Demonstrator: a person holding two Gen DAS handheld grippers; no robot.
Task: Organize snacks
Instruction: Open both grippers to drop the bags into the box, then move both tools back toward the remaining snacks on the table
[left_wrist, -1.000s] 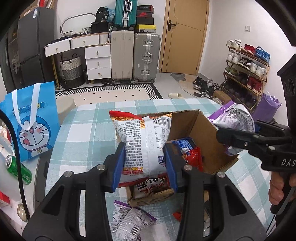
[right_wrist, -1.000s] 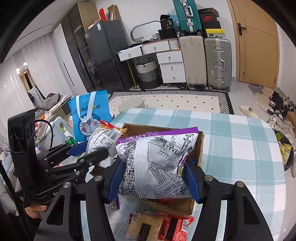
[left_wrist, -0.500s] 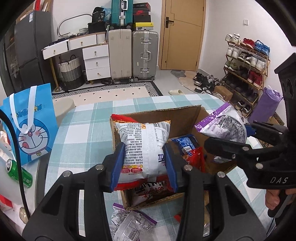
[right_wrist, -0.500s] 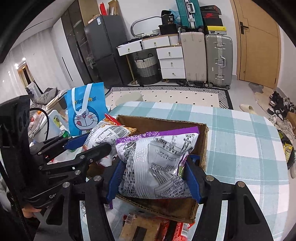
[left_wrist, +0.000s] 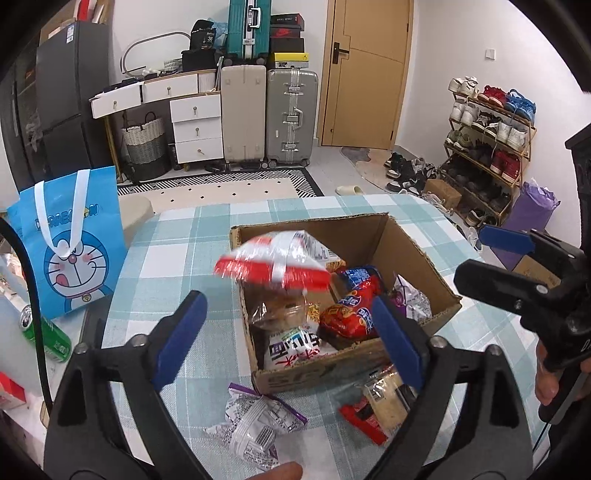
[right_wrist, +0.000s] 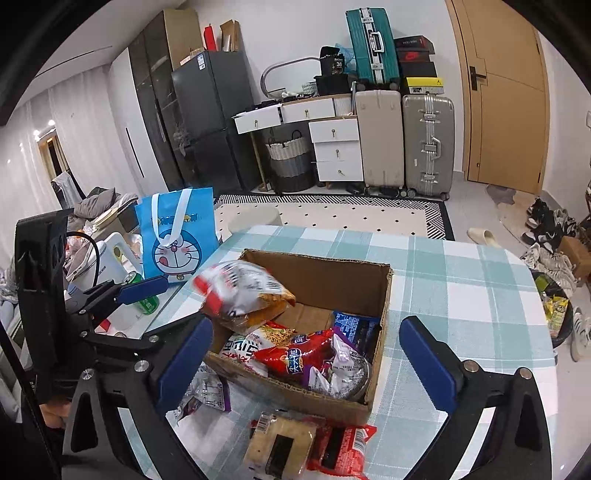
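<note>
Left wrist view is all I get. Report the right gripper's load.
Observer: None. The right gripper is wide open, with nothing between its pads.
Operator: Find any purple bag in the box.
Observer: A purple-and-silver bag lies inside the cardboard box, at the corner nearest that gripper.
Operator: Scan for stray snacks off the table.
Observer: What look like yellow packets sit in a dark bin on the floor, right of the table.
</note>
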